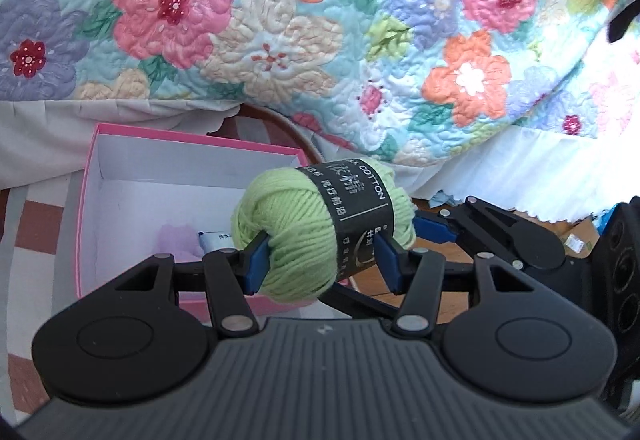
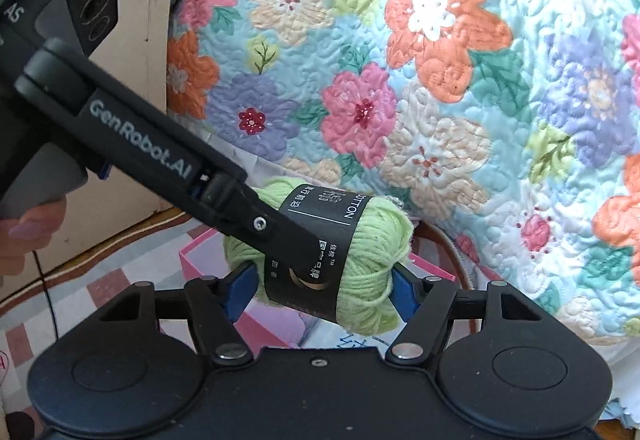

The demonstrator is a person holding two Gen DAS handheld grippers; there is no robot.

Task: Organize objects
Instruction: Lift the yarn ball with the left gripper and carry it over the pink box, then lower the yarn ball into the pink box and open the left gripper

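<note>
Above the pink box: a green yarn ball (image 1: pixel 320 224) hangs in the air, just over the near right corner of the pink gift box (image 1: pixel 92 176), in front of a floral quilt (image 1: pixel 280 20).
Left gripper: the left gripper (image 1: pixel 320 260) has its blue pads pressed into the ball's sides, denting the wool; clamped on it.
Right gripper: the right gripper (image 2: pixel 324 292) straddles the same ball (image 2: pixel 360 272) from the other side; its blue pads sit at the yarn, but whether they press I cannot tell.
Box contents: white inside, open-topped, with a small labelled item (image 1: pixel 216 238) lying on the bottom; its print is too small to read.
Step in hand: likely carrying the ball to the box, or passing it between grippers.
Next move: probably one gripper must let go cleanly, then the ball is lowered past the pink rim without snagging the loose strand.
Writing: the black band (image 1: pixel 356 216) reads "COTTON" plus Chinese characters; the left gripper's arm, seen from the right wrist, says "GenRobot.AI" (image 2: pixel 140 140).
</note>
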